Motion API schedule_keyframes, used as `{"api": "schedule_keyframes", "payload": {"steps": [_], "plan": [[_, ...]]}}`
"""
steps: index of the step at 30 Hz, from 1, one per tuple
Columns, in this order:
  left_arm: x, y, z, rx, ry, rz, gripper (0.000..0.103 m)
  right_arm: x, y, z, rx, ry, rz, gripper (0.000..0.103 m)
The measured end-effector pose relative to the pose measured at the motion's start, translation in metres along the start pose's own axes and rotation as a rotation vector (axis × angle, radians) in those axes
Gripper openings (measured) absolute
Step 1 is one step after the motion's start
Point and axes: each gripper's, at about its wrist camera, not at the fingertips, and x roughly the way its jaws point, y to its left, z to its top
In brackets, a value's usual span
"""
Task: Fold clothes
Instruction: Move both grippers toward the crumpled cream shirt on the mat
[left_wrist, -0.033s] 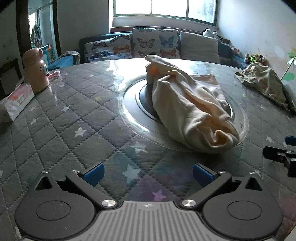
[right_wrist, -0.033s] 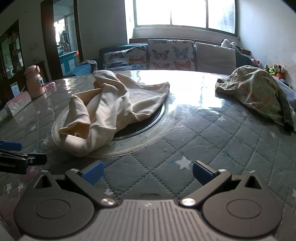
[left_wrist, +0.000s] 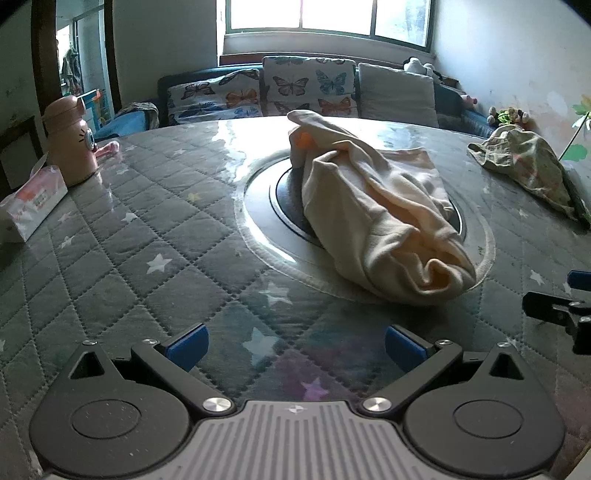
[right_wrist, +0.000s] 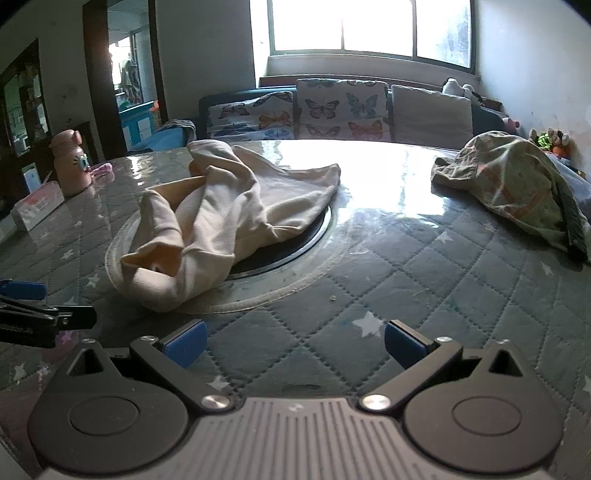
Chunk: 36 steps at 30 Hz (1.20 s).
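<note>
Nothing moved since earlier frame. Cream garment (left_wrist: 376, 218) crumpled on bench (left_wrist: 155, 229) centre. Left claw (left_wrist: 295, 345) and right claw (right_wrist: 293, 341) released, near garment, apart from it.

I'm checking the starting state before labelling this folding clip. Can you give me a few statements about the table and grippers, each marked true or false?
1. The cream garment lies crumpled over the round inset at the table's middle. True.
2. The left hand-held gripper is shut on the cream garment. False: its fingers are spread and hold nothing, short of the cloth.
3. A patterned green garment lies apart from the cream one, toward the right side of the table. True.
4. The right hand-held gripper holds the patterned green garment. False: it is open, over bare quilted table cover.
5. The pink bottle stands beside a tissue pack. True.
</note>
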Motion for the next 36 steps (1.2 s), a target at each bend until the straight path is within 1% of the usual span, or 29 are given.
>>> {"api": "schedule_keyframes", "payload": {"steps": [9, 12, 14, 21, 31, 36], "plan": [[-0.004, -0.015, 0.003, 0.003, 0.013, 0.021, 0.103, -0.006, 0.009, -0.001, -0.02, -0.005, -0.024, 0.103], [-0.002, -0.023, 0.004, 0.005, 0.021, 0.029, 0.103, -0.007, 0.013, -0.001, -0.021, -0.008, -0.016, 0.103], [0.0, -0.019, 0.004, 0.008, 0.026, 0.022, 0.103, -0.007, 0.007, -0.002, -0.018, -0.01, -0.001, 0.103], [0.002, -0.017, 0.005, 0.01, 0.028, 0.003, 0.103, -0.004, 0.011, 0.0, -0.02, -0.004, 0.021, 0.103], [0.009, -0.015, 0.011, 0.007, 0.029, -0.005, 0.103, 0.003, 0.008, 0.005, -0.017, 0.005, 0.044, 0.103], [0.015, -0.015, 0.012, 0.008, 0.041, -0.002, 0.103, 0.009, 0.01, 0.006, -0.02, 0.016, 0.056, 0.103]]}}
